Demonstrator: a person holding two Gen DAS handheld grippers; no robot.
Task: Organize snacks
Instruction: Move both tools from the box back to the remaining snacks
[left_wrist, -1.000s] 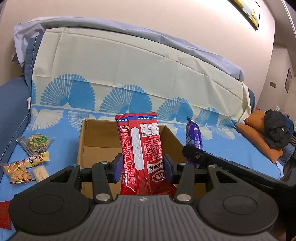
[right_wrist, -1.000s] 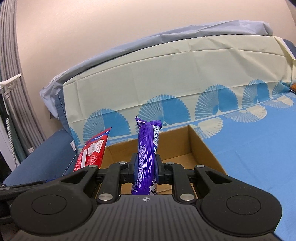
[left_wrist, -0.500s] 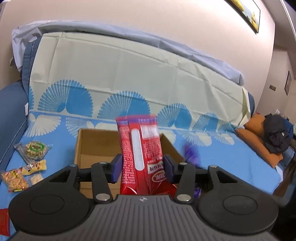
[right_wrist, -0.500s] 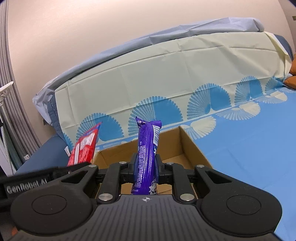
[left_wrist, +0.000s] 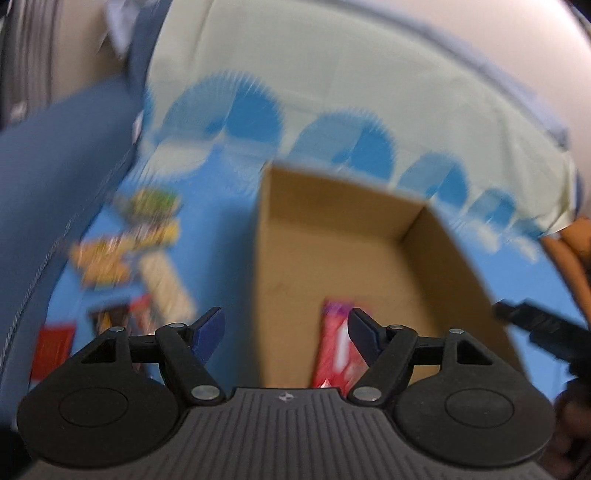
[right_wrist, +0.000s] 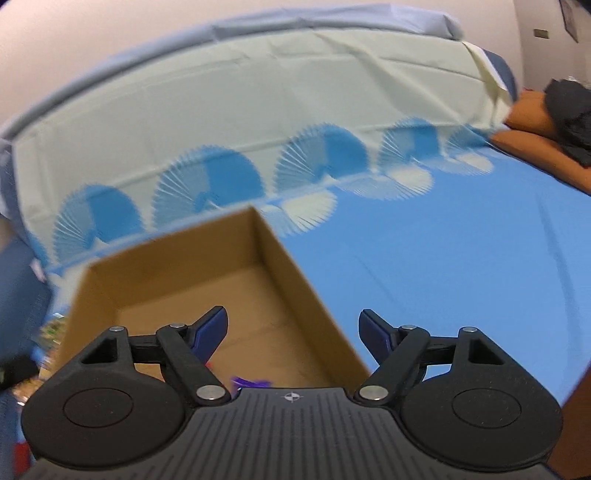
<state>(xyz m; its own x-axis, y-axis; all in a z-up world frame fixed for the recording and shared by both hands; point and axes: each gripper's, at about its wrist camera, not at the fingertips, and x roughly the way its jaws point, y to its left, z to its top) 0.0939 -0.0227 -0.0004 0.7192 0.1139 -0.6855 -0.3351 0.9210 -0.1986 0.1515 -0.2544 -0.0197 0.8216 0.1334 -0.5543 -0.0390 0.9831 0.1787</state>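
Note:
An open cardboard box (left_wrist: 369, 236) (right_wrist: 295, 266) sits on the blue sheet. In the blurred left wrist view, my left gripper (left_wrist: 286, 328) hangs over the box's near left wall with its jaws opening and nothing between them. A red snack packet (left_wrist: 338, 350) lies on the box floor just below. In the right wrist view, my right gripper (right_wrist: 293, 326) is above the box's right wall, jaws opening and empty. A purple snack packet (right_wrist: 251, 382) shows as a sliver in the box at the gripper body's edge.
Several loose snack packets (left_wrist: 140, 236) lie blurred on the blue sheet left of the box. A dark blue cushion (left_wrist: 55, 184) rises at the left. An orange pillow (right_wrist: 532, 136) with dark clothing sits far right. The other gripper's tip (left_wrist: 535, 328) shows at the right.
Both grippers opened and tipped downward over the box. The red packet left the left gripper and lies in the box; the purple packet dropped from the right gripper into the box.

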